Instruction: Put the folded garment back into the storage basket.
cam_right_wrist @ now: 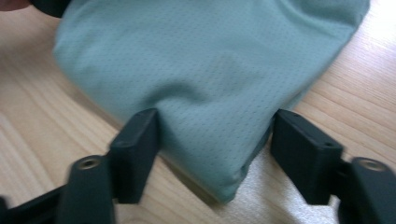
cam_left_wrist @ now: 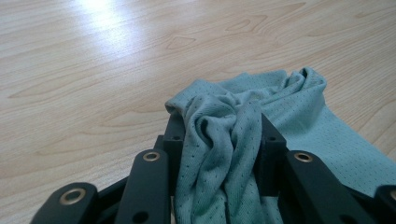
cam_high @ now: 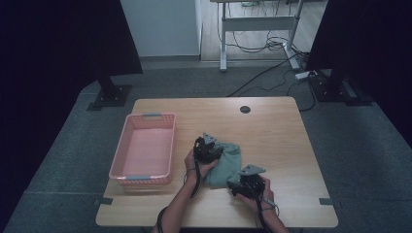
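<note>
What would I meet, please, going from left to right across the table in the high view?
Pink basket → left gripper → green cloth → right gripper.

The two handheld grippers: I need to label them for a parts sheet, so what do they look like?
Both the left gripper and the right gripper are black, each topped by a grey three-cornered plate. Their jaws are blocky black bars with brass-ringed holes. A dark cable trails from each along the person's bare forearms; no sleeves are visible.
</note>
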Demonstrator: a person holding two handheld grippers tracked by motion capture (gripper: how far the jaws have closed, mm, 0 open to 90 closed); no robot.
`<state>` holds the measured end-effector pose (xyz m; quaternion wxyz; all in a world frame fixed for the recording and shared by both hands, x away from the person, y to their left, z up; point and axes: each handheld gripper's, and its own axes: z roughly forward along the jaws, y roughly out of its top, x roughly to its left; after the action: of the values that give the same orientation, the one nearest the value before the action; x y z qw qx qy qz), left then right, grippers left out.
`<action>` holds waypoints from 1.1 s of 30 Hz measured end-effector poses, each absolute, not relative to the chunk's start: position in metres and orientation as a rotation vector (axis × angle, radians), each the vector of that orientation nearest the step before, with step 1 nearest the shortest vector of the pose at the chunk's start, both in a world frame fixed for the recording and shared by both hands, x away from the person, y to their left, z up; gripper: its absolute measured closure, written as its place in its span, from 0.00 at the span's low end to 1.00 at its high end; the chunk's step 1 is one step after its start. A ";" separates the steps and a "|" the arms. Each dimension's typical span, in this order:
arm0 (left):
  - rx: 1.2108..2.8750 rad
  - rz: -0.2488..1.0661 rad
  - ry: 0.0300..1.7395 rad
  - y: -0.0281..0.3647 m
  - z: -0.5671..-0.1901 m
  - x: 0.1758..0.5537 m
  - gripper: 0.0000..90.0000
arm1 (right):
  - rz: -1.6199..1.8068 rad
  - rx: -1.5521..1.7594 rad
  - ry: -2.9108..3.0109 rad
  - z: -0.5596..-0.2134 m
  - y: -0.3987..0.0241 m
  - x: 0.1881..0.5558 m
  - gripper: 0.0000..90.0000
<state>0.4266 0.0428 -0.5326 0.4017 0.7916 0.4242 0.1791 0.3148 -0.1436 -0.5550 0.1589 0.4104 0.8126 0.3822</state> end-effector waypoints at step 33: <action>1.980 0.470 1.038 0.040 -0.526 0.422 0.71 | 1.148 1.112 2.299 -0.547 -0.145 0.313 0.75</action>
<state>0.4224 0.0402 -0.5265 0.4154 0.7884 0.4133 0.1872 0.3125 -0.1454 -0.5466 0.1698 0.3915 0.8091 0.4041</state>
